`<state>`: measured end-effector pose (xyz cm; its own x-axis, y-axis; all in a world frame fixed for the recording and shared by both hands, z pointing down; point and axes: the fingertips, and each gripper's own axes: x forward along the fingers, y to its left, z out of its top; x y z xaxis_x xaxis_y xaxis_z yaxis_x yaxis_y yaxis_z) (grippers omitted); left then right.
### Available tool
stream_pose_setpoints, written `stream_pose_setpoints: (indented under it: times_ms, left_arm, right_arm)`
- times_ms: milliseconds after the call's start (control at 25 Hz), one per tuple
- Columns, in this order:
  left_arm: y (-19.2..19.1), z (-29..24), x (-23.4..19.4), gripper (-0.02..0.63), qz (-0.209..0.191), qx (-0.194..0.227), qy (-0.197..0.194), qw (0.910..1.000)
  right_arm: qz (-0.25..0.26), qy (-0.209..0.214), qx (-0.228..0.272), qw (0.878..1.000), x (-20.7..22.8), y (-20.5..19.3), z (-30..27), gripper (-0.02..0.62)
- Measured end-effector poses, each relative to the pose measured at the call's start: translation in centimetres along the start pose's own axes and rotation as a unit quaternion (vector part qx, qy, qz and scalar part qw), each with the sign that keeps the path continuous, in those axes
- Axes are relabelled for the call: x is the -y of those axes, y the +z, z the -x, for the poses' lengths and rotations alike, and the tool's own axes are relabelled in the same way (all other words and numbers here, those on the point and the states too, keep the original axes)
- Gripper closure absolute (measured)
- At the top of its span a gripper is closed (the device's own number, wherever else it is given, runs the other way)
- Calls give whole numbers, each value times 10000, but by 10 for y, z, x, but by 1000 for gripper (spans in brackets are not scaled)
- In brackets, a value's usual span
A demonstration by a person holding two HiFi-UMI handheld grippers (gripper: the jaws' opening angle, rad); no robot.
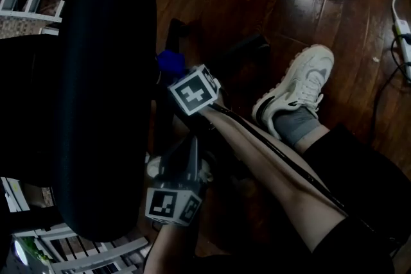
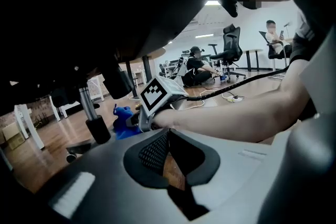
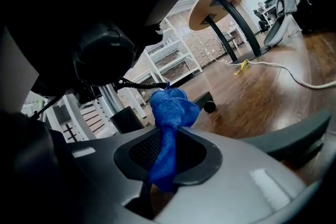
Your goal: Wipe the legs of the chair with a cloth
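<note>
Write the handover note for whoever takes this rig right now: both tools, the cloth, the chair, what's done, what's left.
Right tool: shut on the blue cloth, held under the chair seat close to the column.
Left tool: shut, nothing in it, facing the right tool.
A chair leg with its caster lies just behind the cloth; whether they touch cannot be told.
Done: cloth gripped and at the chair base. Which legs are already wiped cannot be told.
Left: wipe each leg along its length.
</note>
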<state>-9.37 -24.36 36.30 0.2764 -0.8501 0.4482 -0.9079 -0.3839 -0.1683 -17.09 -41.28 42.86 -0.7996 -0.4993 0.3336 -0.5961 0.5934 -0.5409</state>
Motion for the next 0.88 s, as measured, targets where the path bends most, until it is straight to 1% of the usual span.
stream_pose_setpoints:
  times_ms: [80, 160, 240, 320, 440, 560, 720, 880]
  left_arm:
    - [-3, 0, -6, 600, 80, 107, 95, 9999]
    - [-5, 0, -8, 600, 216, 167, 153, 9995]
    - [-6, 0, -8, 600, 345, 192, 136, 9991]
    - [-8, 0, -6, 600, 441, 194, 109, 9988]
    - [-10, 0, -3, 600, 424, 205, 109, 9988]
    - [-12, 1, -3, 600, 420, 223, 109, 9988]
    - [-13, -1, -4, 600, 495, 242, 123, 9984]
    - [-15, -4, -3, 600, 550, 205, 132, 9982]
  right_arm:
    - [30, -67, -91, 9999, 8, -5, 4, 503]
    - [-141, -41, -120, 9998, 15, -8, 8, 502]
    - [-301, -35, -130, 9995, 23, -8, 14, 502]
    - [-319, -89, -159, 9993, 32, -7, 19, 502]
    - [-206, -127, -161, 9996, 42, -6, 28, 502]
    - [-15, -269, -251, 9993, 55, -9, 36, 502]
    - [-65, -313, -25, 9995, 72, -4, 47, 500]
    - [-134, -442, 5, 9989, 88, -3, 57, 500]
